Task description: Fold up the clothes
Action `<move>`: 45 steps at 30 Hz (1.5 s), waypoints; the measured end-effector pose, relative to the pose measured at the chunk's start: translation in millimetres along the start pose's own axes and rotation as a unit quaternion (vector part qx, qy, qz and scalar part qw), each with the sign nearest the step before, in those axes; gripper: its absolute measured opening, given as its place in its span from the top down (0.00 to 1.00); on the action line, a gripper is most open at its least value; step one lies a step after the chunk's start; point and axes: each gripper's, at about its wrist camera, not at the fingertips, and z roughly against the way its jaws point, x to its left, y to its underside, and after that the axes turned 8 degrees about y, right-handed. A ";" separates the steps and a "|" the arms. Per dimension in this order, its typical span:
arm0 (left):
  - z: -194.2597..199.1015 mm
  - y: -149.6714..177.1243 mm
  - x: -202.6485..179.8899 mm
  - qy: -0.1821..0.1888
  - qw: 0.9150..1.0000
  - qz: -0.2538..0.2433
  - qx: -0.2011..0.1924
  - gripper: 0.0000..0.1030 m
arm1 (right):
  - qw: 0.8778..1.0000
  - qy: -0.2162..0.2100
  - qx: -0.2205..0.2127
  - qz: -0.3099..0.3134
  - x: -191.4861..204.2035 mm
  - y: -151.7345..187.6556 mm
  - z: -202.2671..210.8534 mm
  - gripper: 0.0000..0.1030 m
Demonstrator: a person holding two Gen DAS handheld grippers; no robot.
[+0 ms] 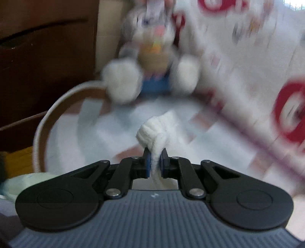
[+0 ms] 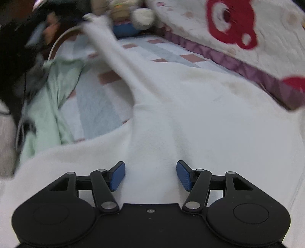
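Sleeve [image 1: 155, 133] of the white fleece garment [image 2: 190, 118] is pinched in the left gripper [image 1: 155, 164], lifted before the plush rabbit [image 1: 150, 57]. The right gripper [image 2: 150, 175] hovers spread, empty, above the garment's body, far from that rabbit.

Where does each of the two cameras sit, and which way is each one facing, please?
Left wrist: sits on the left gripper, looking along its fingers, shut on a bunched white garment, toward a plush toy; only the gripper shows.
Right wrist: sits on the right gripper, open over the spread white garment, facing across the bed; only the gripper shows.
Shared: white garment, plush toy, red-printed quilt.
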 end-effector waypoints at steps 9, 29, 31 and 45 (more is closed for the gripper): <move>5.0 35.8 -52.7 -0.064 0.992 -0.098 0.043 0.64 | 0.990 -0.126 0.006 -0.069 0.7 8.3 8.7 0.37; 135.9 236.3 -467.1 0.462 0.762 -0.441 0.107 0.39 | 0.890 0.282 -0.048 -0.355 -284.7 144.7 205.7 0.78; 131.2 240.2 -478.2 0.476 0.752 -0.444 0.109 0.39 | 0.881 0.315 -0.026 -0.353 -306.1 164.8 219.3 0.78; 32.1 196.9 -596.8 0.496 0.749 -0.421 0.126 0.31 | 0.923 0.264 0.058 -0.274 -357.4 126.2 154.9 0.57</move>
